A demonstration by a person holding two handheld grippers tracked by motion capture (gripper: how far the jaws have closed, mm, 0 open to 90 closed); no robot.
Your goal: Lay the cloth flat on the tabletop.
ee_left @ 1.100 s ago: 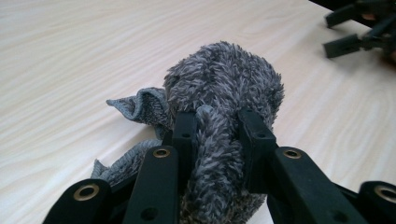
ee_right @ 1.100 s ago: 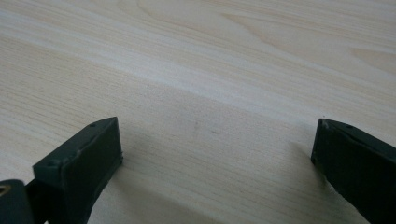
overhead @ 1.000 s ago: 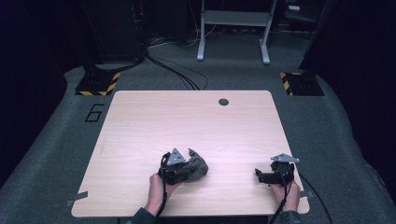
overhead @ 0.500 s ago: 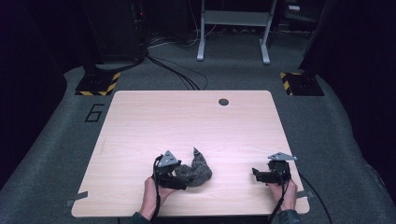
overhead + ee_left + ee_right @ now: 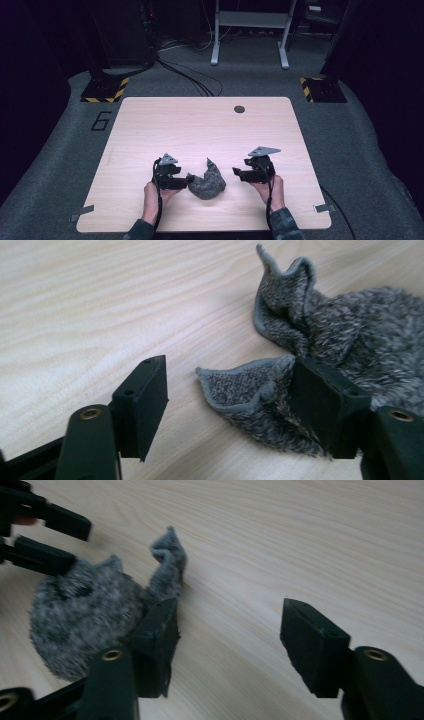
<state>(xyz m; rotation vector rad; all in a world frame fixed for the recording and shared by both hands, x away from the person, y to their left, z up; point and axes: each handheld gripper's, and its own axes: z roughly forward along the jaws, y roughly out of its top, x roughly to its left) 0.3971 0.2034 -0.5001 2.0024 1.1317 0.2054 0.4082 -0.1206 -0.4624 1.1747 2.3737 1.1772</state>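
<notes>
Grey fleece cloth (image 5: 207, 182) partly hidden behind left gripper (image 5: 225, 400): jaws closing, unclamped, one touching cloth; right gripper (image 5: 239, 172) at 3 o'clock, closing, holding nothing.

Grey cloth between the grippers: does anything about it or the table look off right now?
The grey cloth lies crumpled in a heap near the table's front edge, one corner sticking up and another flap lying between the left gripper's open jaws. The right gripper is open beside it, with nothing between its jaws. Nothing looks torn, spilled or damaged.
</notes>
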